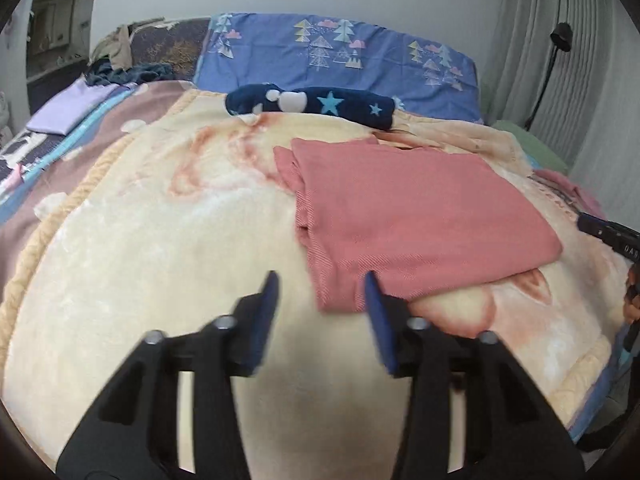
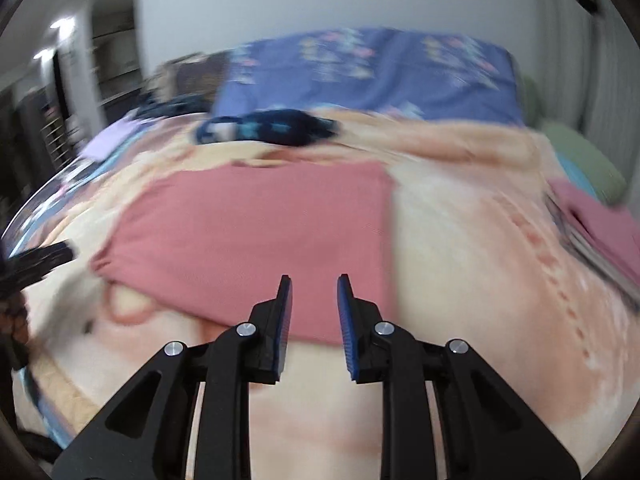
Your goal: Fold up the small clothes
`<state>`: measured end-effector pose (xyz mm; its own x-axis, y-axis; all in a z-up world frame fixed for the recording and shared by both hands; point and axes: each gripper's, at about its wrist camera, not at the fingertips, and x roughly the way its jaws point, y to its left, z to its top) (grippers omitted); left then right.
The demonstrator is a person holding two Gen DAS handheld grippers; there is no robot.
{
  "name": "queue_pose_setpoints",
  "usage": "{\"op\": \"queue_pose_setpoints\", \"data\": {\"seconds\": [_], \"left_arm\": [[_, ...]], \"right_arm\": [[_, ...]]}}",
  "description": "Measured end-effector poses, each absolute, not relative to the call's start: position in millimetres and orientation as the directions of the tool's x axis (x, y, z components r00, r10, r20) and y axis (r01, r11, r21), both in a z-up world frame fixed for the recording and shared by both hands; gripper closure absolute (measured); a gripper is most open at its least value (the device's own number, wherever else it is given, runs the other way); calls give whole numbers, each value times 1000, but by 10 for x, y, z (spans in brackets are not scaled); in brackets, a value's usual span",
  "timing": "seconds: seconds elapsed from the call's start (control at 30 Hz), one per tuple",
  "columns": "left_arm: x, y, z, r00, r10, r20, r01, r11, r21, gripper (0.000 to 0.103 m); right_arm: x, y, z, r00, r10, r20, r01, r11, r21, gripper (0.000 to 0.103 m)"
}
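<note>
Two claws show: the left claw (image 1: 320,284) and the right claw (image 2: 314,286), each with two blue-padded fingers standing apart with nothing between them. One folded pink garment (image 1: 420,216) lies just ahead of both, and one dark navy starred cloth (image 1: 316,104) lies beyond it. Further off lie one blue tree-print pillow (image 1: 340,56), one lilac folded piece (image 1: 68,110) far left and one green cushion (image 2: 580,160) far right.

both the left gripper (image 1: 320,286) and right gripper (image 2: 314,290) hover empty, jaws parted.

Cream blanket (image 1: 168,240), blue tree-print pillow (image 1: 340,64) (against the wall), grey curtain (image 1: 560,40)
</note>
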<state>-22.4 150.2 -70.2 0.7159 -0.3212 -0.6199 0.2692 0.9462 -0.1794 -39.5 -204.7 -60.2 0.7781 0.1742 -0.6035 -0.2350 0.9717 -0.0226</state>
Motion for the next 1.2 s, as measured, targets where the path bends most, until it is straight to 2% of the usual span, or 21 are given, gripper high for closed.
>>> {"op": "queue_pose_setpoints", "data": {"seconds": [0.07, 0.17, 0.27, 0.37, 0.43, 0.53, 0.6, 0.77, 0.93, 1.0, 1.03, 1.13, 1.2], "left_arm": [[-237, 1484, -763, 682, -370, -631, 301, 928, -218, 78], [-182, 1343, -908, 640, -396, -659, 310, 917, -250, 78], [-49, 1346, -1012, 586, -452, -672, 325, 891, -316, 70], [94, 1327, -1063, 540, -489, -685, 339, 871, -355, 69], [173, 1329, -1081, 520, -497, -695, 342, 867, -364, 90], [119, 1443, -975, 543, -535, -647, 359, 845, -397, 92], [11, 1526, -912, 565, -534, -628, 363, 845, -393, 99], [-46, 1674, -1078, 547, -522, -655, 318, 853, -414, 103], [-75, 1863, -1122, 571, -508, -645, 262, 857, -444, 101], [-78, 1931, -1138, 578, -510, -637, 245, 853, -460, 89], [-73, 1968, -1163, 580, -515, -631, 232, 847, -478, 88], [-62, 2065, -1228, 582, -539, -609, 203, 822, -533, 88], [-59, 2132, -1228, 588, -552, -592, 189, 805, -562, 87]], "right_arm": [[-339, -1520, -687, 744, 247, -620, -363, 929, -66, 79], [-211, -965, -846, 689, 288, -665, -467, 878, -103, 78], [-112, -689, -932, 654, 317, -687, -508, 857, -88, 78], [-86, -651, -939, 645, 318, -695, -508, 858, -78, 73], [-75, -663, -958, 647, 302, -700, -495, 865, -84, 70], [-171, -641, -1027, 640, 286, -713, -479, 874, -80, 70], [-190, -585, -1064, 633, 280, -721, -488, 868, -92, 70], [-155, -192, -1167, 611, 279, -740, -561, 813, -156, 70], [-149, 236, -1323, 626, 233, -744, -610, 740, -282, 69], [-125, 379, -1389, 645, 198, -738, -609, 716, -340, 69], [-102, 416, -1407, 656, 183, -732, -605, 708, -365, 69], [-45, 647, -1521, 722, 120, -681, -573, 656, -492, 63], [-16, 749, -1581, 754, 97, -650, -554, 627, -548, 62]]}}
